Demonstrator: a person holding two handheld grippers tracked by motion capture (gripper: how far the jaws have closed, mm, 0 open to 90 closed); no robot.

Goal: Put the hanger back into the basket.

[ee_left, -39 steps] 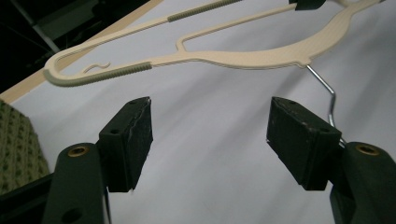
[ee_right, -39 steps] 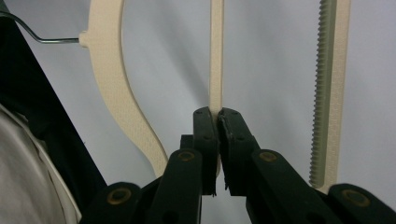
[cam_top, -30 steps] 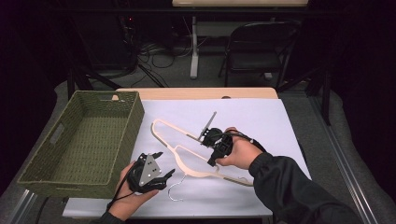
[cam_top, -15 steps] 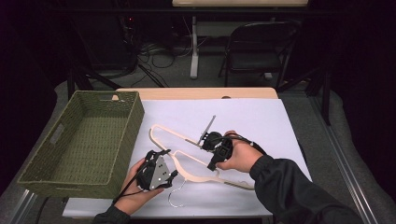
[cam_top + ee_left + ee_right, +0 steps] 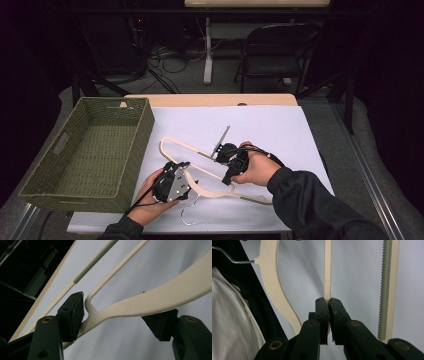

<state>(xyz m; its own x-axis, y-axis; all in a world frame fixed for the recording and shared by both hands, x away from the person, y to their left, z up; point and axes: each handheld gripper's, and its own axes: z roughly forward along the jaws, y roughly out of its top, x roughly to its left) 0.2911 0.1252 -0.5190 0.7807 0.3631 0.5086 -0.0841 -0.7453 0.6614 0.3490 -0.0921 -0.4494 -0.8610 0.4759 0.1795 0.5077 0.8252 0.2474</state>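
**benchguy:** Right gripper (image 5: 226, 161) is clamped on the thin inner bar of the cream hanger (image 5: 210, 162), jaws pinched tight around it. Hanger's lying flat on the white table sheet (image 5: 270, 130).

**looper:** And the left gripper (image 5: 184, 172)?

**benchguy:** Jaws apart but just been closing in. The hanger's broad shoulder arm (image 5: 150, 302) sits between them; one pad touches it at the fork, the other looks clear. Wire hook (image 5: 187, 212) pokes out just below that gripper. Green woven basket (image 5: 87, 150) sits beside its outer side.
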